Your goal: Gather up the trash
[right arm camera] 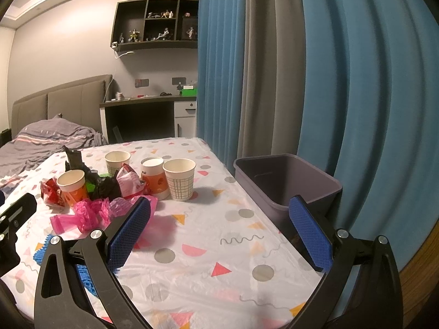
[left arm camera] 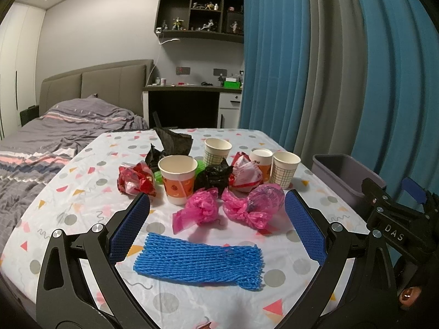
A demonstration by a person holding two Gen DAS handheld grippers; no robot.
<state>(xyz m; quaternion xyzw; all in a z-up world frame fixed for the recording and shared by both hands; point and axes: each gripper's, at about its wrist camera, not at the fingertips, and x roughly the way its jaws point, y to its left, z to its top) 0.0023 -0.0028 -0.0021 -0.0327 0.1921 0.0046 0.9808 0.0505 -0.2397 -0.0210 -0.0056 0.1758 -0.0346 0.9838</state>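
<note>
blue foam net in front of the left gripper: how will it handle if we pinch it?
The blue foam net lies flat and limp on the tablecloth, so it probably droops from a pinch. Its open mesh suggests it is very light and squashes easily. The ribbed surface should grip the left gripper pads; a push would likely slide or bunch it, not roll it.

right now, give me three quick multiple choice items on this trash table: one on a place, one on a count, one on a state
1. Where is the grey bin?
A. on the bed
B. at the table's right edge
C. under the desk

2. How many paper cups stand on the table?
A. two
B. four
C. six

3. The left hand-held gripper is:
A. open, holding nothing
B. shut on a cup
C. shut on the blue foam net

Answers: 1 B, it sits beside the tablecloth's edge by the curtain. 2 B, four upright cups. 3 A, jaws spread wide above the net.
</note>
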